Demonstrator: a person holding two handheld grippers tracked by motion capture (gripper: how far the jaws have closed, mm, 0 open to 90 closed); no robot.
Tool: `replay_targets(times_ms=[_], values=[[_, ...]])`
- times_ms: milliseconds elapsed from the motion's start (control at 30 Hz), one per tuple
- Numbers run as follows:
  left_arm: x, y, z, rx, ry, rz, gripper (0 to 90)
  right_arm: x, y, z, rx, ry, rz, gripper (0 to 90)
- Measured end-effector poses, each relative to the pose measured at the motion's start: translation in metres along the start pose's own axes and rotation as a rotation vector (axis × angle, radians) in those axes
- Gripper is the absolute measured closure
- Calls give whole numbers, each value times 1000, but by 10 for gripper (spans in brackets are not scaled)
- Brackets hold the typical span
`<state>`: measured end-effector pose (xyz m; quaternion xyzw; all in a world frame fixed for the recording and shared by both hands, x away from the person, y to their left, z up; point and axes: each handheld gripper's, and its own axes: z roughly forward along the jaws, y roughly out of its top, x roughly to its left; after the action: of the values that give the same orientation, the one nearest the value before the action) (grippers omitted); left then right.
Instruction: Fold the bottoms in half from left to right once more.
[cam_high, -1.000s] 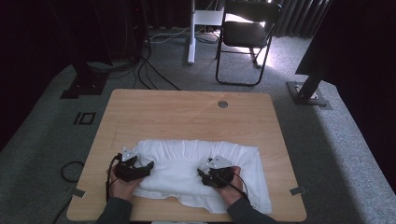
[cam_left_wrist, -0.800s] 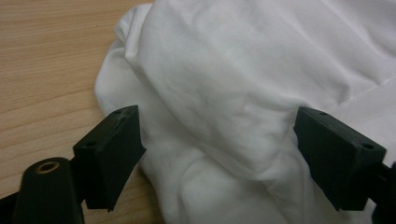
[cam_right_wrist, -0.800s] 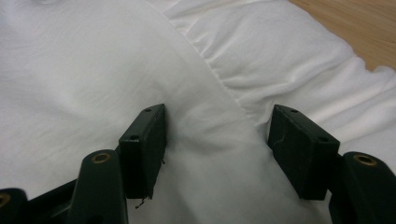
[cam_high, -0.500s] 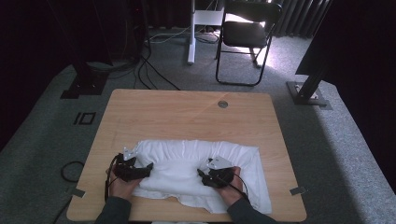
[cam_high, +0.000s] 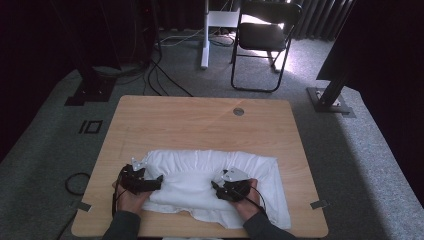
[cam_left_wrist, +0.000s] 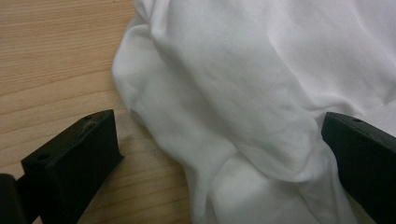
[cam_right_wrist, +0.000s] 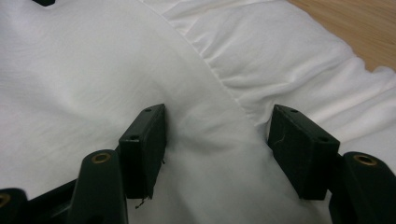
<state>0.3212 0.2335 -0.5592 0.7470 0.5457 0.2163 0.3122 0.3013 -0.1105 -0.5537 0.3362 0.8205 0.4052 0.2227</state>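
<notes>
The left gripper (cam_high: 159, 181) is at the near left edge of the white cloth (cam_high: 210, 177). Its jaws have just been opening and now stand very wide. A bunched fold of the cloth (cam_left_wrist: 243, 112) lies between them, but the pads do not press on it, so it looks let go.

The right gripper (cam_high: 216, 189) rests on top of the cloth nearer the middle. In the right gripper view its jaws are partly open, tips pushed down onto the cloth (cam_right_wrist: 205, 135), with a flat bit between them. They are not pinching a fold.

I think this is a folding job, and the left side has just been laid down. Next, both grippers likely need a fresh hold on an edge. The near edge, close to the person's hands, is lumpy, so a jaw must slip under only the top layer.

The cloth lies on the near half of the wooden table (cam_high: 200, 125). Its right end sits close to the table's near right corner, so pulling that way could drag it off. The far half of the table is bare wood, with only a small round cap (cam_high: 238, 111). That is good room to spread or fold the cloth. Beyond the table stands a folding chair (cam_high: 262, 40) on the grey floor.
</notes>
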Motion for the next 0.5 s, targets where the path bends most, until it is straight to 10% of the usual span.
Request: replay_targets(times_ms=[500], values=[[5, -8, -10, 9, 9, -29, 2, -1, -1, 0, -4, 4, -1, 365]])
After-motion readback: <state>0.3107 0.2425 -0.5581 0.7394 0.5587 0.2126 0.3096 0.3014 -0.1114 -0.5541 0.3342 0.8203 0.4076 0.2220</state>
